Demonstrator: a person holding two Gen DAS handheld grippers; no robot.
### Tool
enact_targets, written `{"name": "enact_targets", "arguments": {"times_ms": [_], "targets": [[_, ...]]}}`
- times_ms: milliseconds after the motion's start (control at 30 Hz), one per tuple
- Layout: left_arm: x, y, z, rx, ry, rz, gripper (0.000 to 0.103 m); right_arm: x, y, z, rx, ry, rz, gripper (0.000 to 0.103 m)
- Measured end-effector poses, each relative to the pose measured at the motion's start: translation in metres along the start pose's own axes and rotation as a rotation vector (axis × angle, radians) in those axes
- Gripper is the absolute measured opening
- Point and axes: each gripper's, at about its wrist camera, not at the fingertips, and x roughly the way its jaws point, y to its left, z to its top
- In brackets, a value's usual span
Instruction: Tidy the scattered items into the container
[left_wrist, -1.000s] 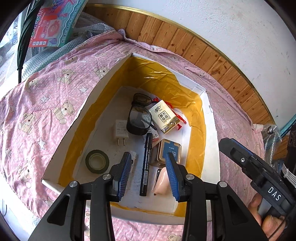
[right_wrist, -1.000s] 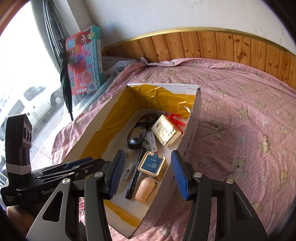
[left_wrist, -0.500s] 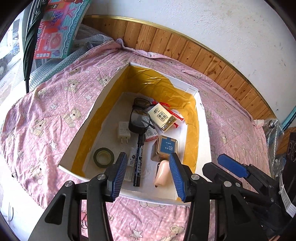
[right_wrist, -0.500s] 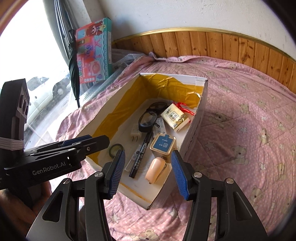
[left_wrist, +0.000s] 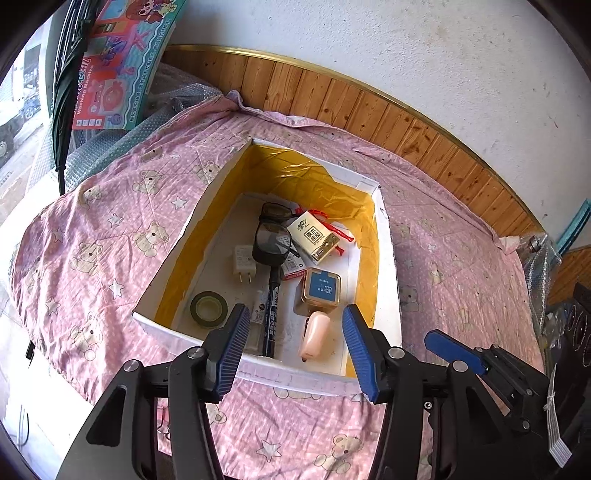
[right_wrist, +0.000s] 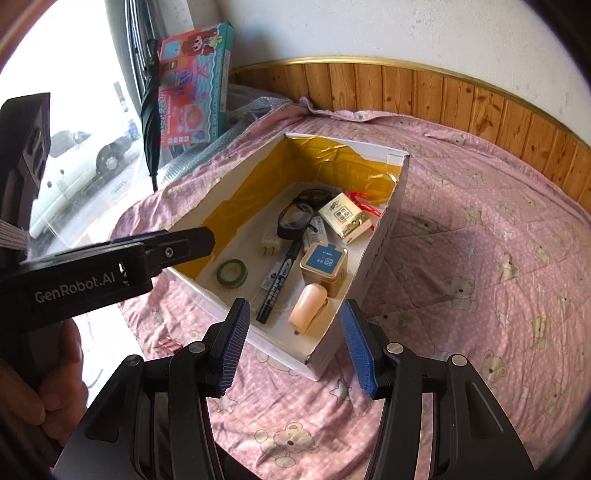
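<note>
Box (left_wrist: 388, 258): white card, yellow foil-like lining, open top, sits on pink teddy-print quilt (left_wrist: 110, 229) on a bed. Long axis runs 6–12 o'clock in left wrist view.

All items inside box:
- black marker (left_wrist: 272, 306), long axis ~6–12, cap end unclear; white print on barrel, unreadable.
- glasses (left_wrist: 271, 236), dark frame, at 12 of marker, touching its far end.
- white plug adapter (left_wrist: 243, 263), prongs toward 6.
- green tape roll (left_wrist: 208, 304), flat, at 9 of marker.
- gold tin w/ blue label (left_wrist: 321, 291); text too small.
- peach oblong piece (left_wrist: 314, 334), smooth, just beside tin at 6.
- cream carton (left_wrist: 313, 236), Chinese print, red string behind.

L gripper (left_wrist: 295, 343): jaws apart, empty, blue ribbed pads, above near rim. R gripper (right_wrist: 295, 339): jaws apart, empty, over near corner. L gripper body reads "GenRobot.AI" in right wrist view.

Toy carton (right_wrist: 195, 85) leans on wall at 11, "Washing Machine".
</note>
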Motion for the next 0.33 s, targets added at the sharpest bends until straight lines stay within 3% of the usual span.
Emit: {"name": "enact_targets", "arguments": {"times_ms": [67,333], "targets": [[-0.005,-0.002,-0.002,0.009,-0.011,0.005,0.057,0.003,0.006,-0.003,-0.021,0.035,0.020,0.055],[-0.021,-0.007,-0.010,0.021,-0.029,-0.002,0.057,-0.009,0.015,-0.009,-0.024,0.020,-0.003,0.055]]}}
